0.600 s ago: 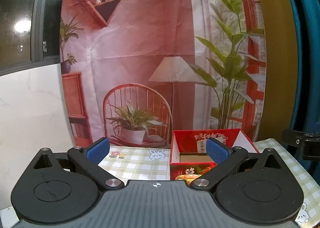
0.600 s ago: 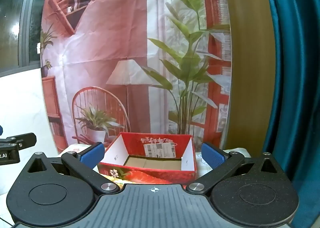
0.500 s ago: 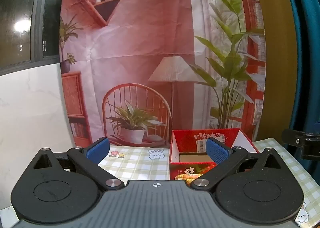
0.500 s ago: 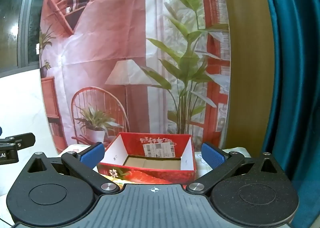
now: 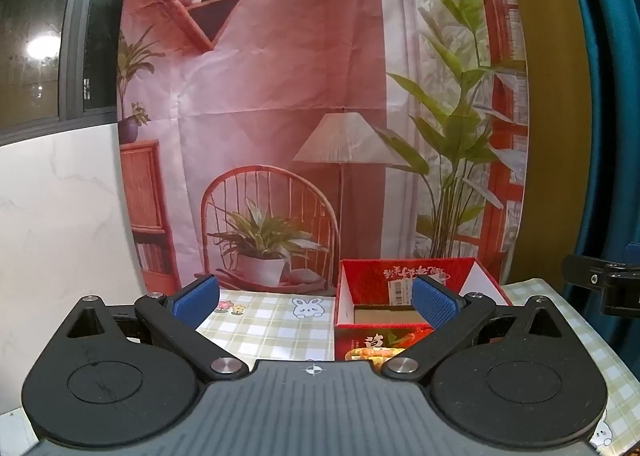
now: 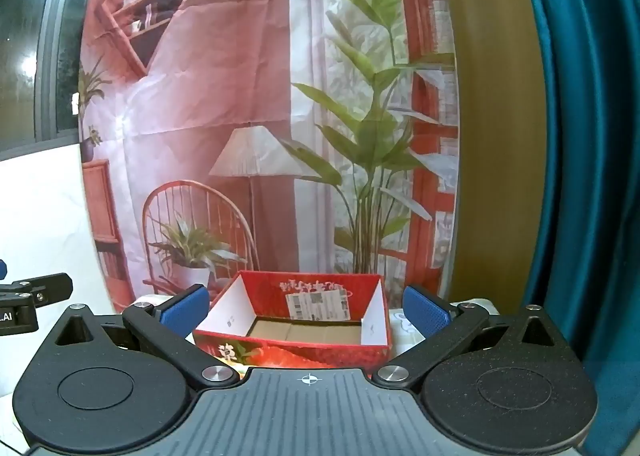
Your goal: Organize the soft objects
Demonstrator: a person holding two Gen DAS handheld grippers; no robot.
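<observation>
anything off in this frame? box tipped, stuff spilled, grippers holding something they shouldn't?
Nothing stands out. The red box sits upright and open on the checked tablecloth, with only its cardboard floor showing. The left gripper and right gripper are both open and hold nothing. No soft objects are in view.

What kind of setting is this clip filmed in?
Probably a staged indoor tabletop set, not a real living room: a creased printed backdrop of furniture, a checked bunny tablecloth, a teal curtain, and an open red box.

A staged home corner: printed living-room backdrop [image 5: 280,96] behind a checked tablecloth [image 5: 272,324].
</observation>
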